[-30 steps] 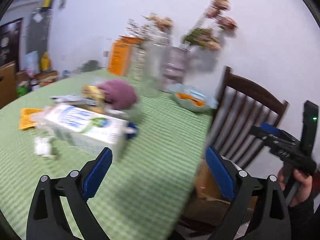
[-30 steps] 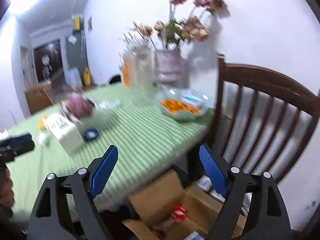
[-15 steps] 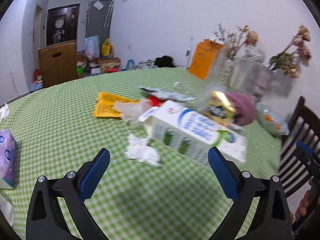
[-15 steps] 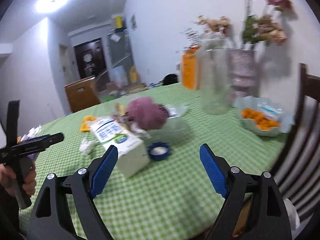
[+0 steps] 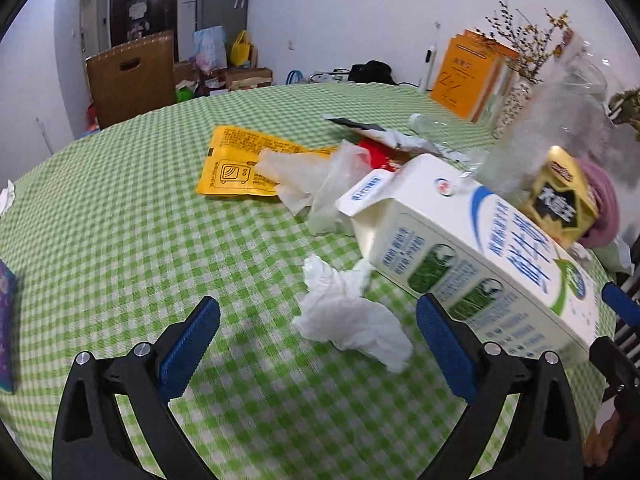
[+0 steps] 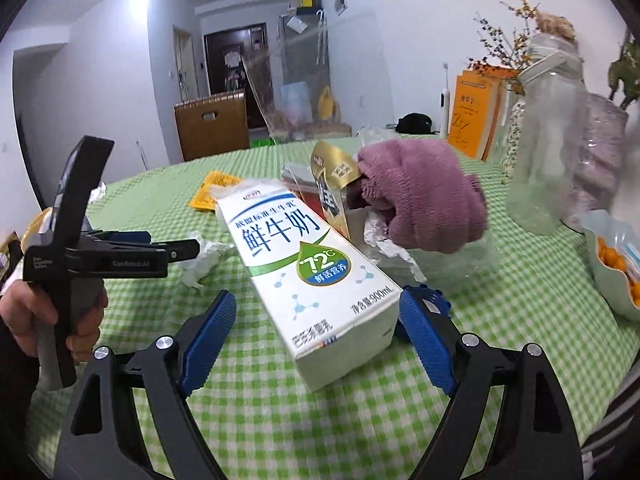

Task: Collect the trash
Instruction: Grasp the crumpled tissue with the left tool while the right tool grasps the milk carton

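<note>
A: Trash first. Milk carton [image 6: 312, 276] lies on its side on the green checked table [image 5: 120, 220], bottom end toward the right wrist camera, spout end away.

B: Tissue?

A: Crumpled white tissue [image 5: 348, 312] on the cloth, just beside the carton's long side, touching or nearly so. Can't tell which.

B: Left tongs?

A: Left tongs [image 5: 318, 334] wide open, empty. The tissue sits just ahead of the gap between the blue pads. The right pad is near the carton's side, not touching as far as visible.

B: Right?

A: Right tongs [image 6: 316, 334] also wide open, holding nothing. The carton's bottom end sits between the pads with a gap on both sides.

B: Other trash?

A: Yellow wrapper [image 5: 244, 168] lies flat further back, with clear crumpled plastic [image 5: 320, 184] over its edge. Silver foil wrapper [image 5: 392, 140] is behind that, with something red under it. Gold and black snack packet [image 6: 334, 184] leans right by the carton's far side.

B: Surroundings?

A: Purple fuzzy cloth [image 6: 420, 196] next to the packet, over a clear container. Blue cap [image 6: 428, 300] on the cloth behind the right pad. Clear glass jar [image 6: 548, 152] further right, orange box [image 6: 476, 116] at the back, bowl of orange snacks [image 6: 612, 264] at the right edge. The person's left hand [image 6: 44, 316] grips the left handle.
</note>
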The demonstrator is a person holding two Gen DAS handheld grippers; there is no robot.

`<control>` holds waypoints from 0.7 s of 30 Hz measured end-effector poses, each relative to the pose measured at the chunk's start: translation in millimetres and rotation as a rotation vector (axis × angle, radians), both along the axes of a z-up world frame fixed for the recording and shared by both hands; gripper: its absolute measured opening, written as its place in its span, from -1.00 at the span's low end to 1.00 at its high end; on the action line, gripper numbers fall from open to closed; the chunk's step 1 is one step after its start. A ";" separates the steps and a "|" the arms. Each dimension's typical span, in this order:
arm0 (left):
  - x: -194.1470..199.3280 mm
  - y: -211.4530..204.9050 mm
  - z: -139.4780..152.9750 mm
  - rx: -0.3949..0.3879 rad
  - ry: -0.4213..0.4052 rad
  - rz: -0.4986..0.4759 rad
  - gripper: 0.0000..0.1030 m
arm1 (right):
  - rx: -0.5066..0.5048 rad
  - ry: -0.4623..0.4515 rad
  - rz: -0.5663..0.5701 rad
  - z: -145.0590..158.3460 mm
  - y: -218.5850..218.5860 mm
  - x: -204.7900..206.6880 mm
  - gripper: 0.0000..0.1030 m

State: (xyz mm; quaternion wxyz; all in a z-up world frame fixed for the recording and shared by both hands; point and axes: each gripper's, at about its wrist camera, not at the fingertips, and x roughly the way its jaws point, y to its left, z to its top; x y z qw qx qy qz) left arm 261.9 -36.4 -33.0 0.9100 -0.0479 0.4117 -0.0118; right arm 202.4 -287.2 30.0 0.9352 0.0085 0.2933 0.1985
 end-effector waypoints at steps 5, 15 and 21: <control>7.9 0.8 -13.8 0.001 0.003 -0.011 0.74 | -0.025 0.031 -0.003 -11.2 3.6 17.4 0.60; 8.0 -10.9 -29.3 -0.015 0.031 -0.070 -0.15 | 0.014 0.099 0.004 -23.1 8.4 40.7 0.69; 7.0 -17.0 -23.8 -0.016 0.038 -0.100 -0.89 | -0.011 0.096 0.000 -12.3 19.4 27.0 0.58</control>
